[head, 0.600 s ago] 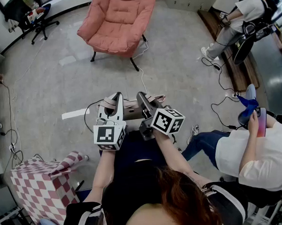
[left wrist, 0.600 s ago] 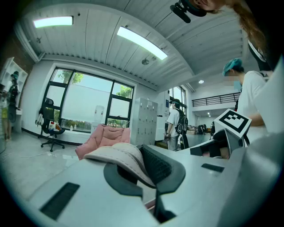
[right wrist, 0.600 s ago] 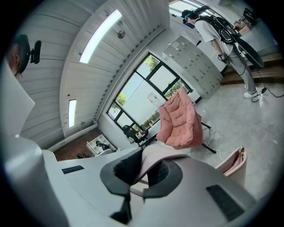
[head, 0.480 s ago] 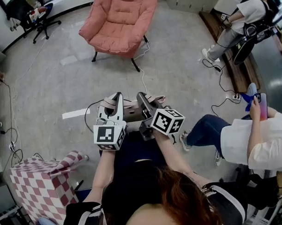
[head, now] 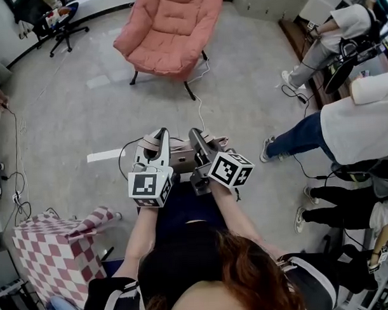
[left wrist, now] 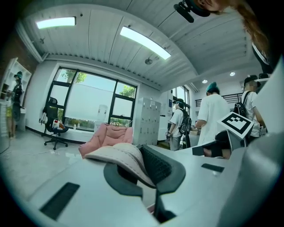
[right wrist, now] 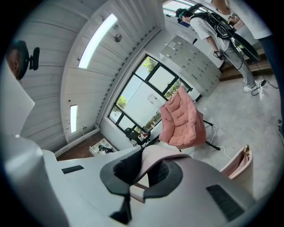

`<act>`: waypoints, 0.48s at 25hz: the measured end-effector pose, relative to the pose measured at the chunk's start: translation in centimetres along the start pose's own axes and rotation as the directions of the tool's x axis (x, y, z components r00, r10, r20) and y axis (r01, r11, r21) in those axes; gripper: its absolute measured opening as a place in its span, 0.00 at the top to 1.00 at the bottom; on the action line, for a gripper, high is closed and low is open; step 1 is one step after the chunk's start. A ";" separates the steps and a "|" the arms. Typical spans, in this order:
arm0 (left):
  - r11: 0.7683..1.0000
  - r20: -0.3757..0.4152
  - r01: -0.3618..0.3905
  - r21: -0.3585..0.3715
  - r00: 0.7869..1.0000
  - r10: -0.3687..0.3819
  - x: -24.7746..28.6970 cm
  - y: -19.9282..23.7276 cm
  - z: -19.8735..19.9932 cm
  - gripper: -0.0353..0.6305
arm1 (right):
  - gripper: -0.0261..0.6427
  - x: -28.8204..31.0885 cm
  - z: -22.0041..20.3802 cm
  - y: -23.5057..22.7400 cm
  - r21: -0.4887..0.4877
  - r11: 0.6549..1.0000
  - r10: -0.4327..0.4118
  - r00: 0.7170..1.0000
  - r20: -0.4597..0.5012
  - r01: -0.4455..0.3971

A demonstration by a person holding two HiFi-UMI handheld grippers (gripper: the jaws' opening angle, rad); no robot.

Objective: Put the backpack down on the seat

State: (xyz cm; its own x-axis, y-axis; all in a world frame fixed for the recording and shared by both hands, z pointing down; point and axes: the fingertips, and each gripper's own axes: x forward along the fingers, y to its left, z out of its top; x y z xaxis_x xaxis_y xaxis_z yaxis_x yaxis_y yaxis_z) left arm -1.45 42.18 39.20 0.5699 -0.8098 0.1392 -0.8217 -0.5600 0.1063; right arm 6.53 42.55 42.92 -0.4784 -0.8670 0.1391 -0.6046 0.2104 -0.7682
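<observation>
A pale pink backpack (head: 181,159) hangs in front of me above the floor, carried by its two shoulder straps. My left gripper (head: 156,140) is shut on one strap (left wrist: 122,156), which arches out over the jaws in the left gripper view. My right gripper (head: 198,139) is shut on the other strap (right wrist: 156,155); part of the bag (right wrist: 238,163) dangles at the right of the right gripper view. The seat, a pink padded armchair (head: 170,30) on dark legs, stands some way ahead across the grey floor and shows in both gripper views (left wrist: 106,136) (right wrist: 183,119).
A red-and-white checkered box (head: 51,251) stands close at my lower left. People (head: 348,123) stand at my right. A white cable (head: 197,103) runs over the floor from the armchair toward me, beside a white strip (head: 105,155). An office chair (head: 57,22) is far left.
Both grippers keep the same hold on the straps. The person at the right has moved up and away, and the armchair sits slightly further right in view.
</observation>
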 end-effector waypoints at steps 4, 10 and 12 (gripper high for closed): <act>1.000 0.007 0.005 -0.028 1.000 -0.005 0.7 0.7 -0.1 0.92 | 0.90 0.9 0.1 -0.5 0.017 1.000 -0.005 1.000 -0.003 0.005; 0.997 0.005 -0.022 -0.079 1.000 0.023 2.9 3.4 -0.3 0.92 | 0.91 4.1 0.6 -1.0 -0.010 1.000 -0.013 0.999 -0.034 0.013; 0.996 0.004 -0.021 -0.083 1.000 0.021 4.3 4.2 0.0 0.92 | 0.91 5.5 1.4 -1.5 -0.009 1.000 -0.018 0.999 -0.035 0.018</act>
State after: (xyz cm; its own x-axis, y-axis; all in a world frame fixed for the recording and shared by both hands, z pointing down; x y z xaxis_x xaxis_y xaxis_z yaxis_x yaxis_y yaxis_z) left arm -2.50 36.33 40.26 0.5523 -0.8222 0.1378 -0.8299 -0.5265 0.1849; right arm 5.67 36.86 43.93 -0.4898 -0.8542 0.1748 -0.6184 0.1990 -0.7603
